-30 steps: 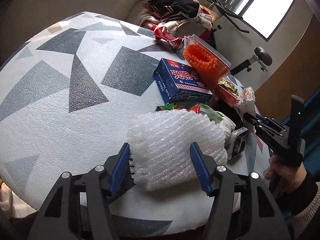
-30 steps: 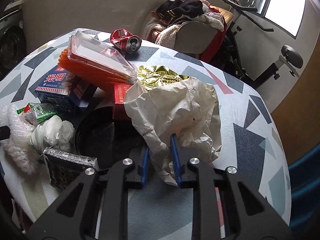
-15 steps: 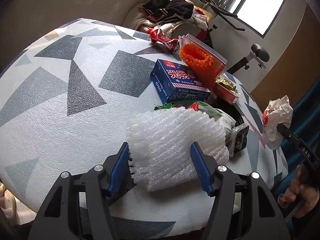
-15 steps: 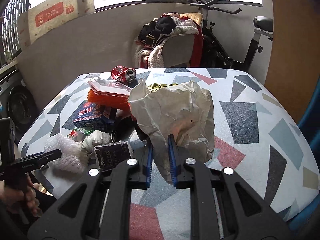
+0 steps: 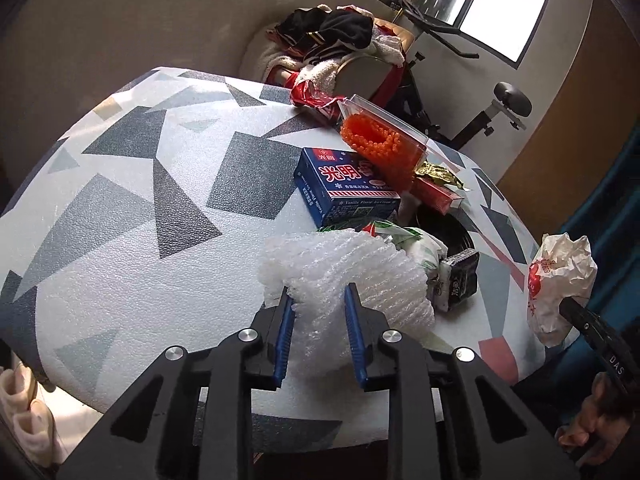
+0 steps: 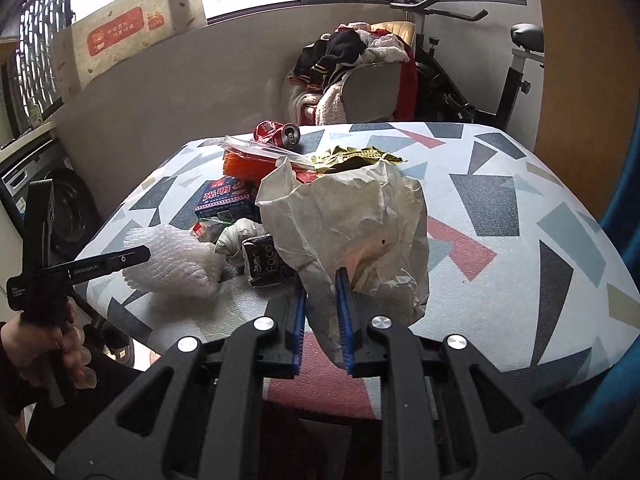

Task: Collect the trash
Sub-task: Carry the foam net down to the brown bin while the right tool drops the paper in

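Observation:
A white foam net sleeve lies at the near edge of the patterned table. My left gripper has its jaws closing on the sleeve's near end, and the blue pads squeeze the foam between them. The sleeve also shows from the side in the right wrist view. My right gripper is shut on the lower edge of a crumpled white paper bag and holds it up off the table. In the left wrist view the bag hangs beyond the table's right edge.
Behind the sleeve are a blue carton, a clear box of orange beads, a gold wrapper, a crushed red can, a black packet and a black dish. A chair piled with clothes stands behind the table.
The left jaws have drawn in from wide apart and now pinch the foam sleeve. The right gripper has carried the paper bag up and away from the pile, toward the near table edge.

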`<action>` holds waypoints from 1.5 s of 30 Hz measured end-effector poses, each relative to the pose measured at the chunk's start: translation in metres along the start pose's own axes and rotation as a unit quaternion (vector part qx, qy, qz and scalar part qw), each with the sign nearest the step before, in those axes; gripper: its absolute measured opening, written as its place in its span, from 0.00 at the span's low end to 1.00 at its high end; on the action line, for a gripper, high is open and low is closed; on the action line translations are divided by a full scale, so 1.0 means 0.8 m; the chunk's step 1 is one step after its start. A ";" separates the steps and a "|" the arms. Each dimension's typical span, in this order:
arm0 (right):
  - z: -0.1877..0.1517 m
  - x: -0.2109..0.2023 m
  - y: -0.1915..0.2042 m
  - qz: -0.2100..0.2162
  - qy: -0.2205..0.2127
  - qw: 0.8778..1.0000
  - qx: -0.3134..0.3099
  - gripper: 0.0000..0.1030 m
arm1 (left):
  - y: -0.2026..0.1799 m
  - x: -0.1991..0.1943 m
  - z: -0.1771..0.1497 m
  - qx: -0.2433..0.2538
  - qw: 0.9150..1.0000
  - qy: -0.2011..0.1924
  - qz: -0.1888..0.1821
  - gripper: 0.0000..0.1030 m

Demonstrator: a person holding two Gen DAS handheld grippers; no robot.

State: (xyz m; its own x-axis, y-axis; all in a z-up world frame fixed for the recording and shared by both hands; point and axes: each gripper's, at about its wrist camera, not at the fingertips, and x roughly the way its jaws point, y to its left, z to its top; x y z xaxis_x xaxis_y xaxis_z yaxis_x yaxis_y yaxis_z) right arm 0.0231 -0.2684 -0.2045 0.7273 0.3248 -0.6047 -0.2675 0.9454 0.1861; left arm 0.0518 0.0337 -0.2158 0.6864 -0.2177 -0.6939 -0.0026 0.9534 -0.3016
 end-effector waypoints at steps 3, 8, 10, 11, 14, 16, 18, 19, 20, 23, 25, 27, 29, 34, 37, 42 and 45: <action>-0.009 -0.012 0.013 0.017 -0.002 1.000 -0.001 0.17 | -0.005 -0.025 -0.008 0.007 1.000 -0.009 -0.006 0.23; -0.032 -0.025 0.042 0.054 0.008 0.998 -0.003 0.17 | -0.012 -0.064 -0.029 0.025 1.000 -0.014 -0.014 0.23; -0.045 -0.027 0.056 0.078 0.019 0.997 0.002 0.17 | -0.011 -0.078 -0.042 0.030 0.999 -0.013 -0.015 0.23; -0.052 -0.027 0.063 0.091 0.027 0.995 0.004 0.17 | -0.010 -0.084 -0.049 0.032 0.999 -0.012 -0.015 0.23; -0.079 -0.023 0.084 0.131 0.058 0.990 0.013 0.17 | -0.003 -0.101 -0.070 0.036 0.999 -0.011 -0.009 0.23; -0.098 -0.018 0.098 0.156 0.086 0.984 0.017 0.17 | 0.003 -0.110 -0.085 0.034 0.999 -0.009 -0.004 0.23; -0.114 -0.010 0.112 0.177 0.117 0.977 0.009 0.17 | 0.009 -0.117 -0.098 0.030 1.000 -0.008 0.001 0.23; -0.119 -0.005 0.118 0.182 0.131 0.974 0.005 0.17 | 0.013 -0.119 -0.103 0.029 1.000 -0.006 0.005 0.23; -0.124 -0.001 0.123 0.185 0.143 0.972 0.004 0.17 | 0.015 -0.121 -0.107 0.028 1.000 -0.006 0.007 0.23; -0.141 0.017 0.130 0.194 0.176 0.965 0.006 0.18 | 0.019 -0.123 -0.117 0.026 1.000 -0.002 0.008 0.23; -0.151 0.028 0.131 0.194 0.195 0.961 0.013 0.18 | 0.015 -0.121 -0.119 0.035 0.999 -0.001 0.008 0.23; -0.159 0.038 0.131 0.190 0.215 0.958 0.021 0.18 | 0.011 -0.117 -0.123 0.043 0.999 0.005 0.004 0.23; -0.169 0.052 0.129 0.177 0.244 0.953 0.026 0.18 | 0.004 -0.111 -0.127 0.056 0.998 0.013 0.002 0.23; -0.177 0.066 0.117 0.149 0.264 0.952 0.046 0.31 | -0.002 -0.101 -0.132 0.067 0.997 0.028 -0.001 0.23; -0.168 0.055 0.106 0.137 0.241 0.959 0.057 0.61 | 0.002 -0.094 -0.132 0.062 0.997 0.038 -0.003 0.23; -0.142 0.018 0.092 0.082 0.135 0.986 0.059 0.72 | 0.002 -0.082 -0.135 0.059 0.996 0.058 -0.015 0.23; -0.126 -0.004 0.090 0.038 0.063 0.997 0.033 0.90 | -0.005 -0.076 -0.138 0.073 0.995 0.067 -0.018 0.23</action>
State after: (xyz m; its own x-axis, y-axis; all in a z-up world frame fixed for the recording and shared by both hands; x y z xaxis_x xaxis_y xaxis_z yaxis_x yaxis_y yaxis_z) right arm -0.0621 -0.2039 -0.2670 0.6198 0.3935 -0.6789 -0.2736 0.9193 0.2830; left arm -0.0700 0.0198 -0.2448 0.5817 -0.2692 -0.7676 0.1327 0.9624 -0.2369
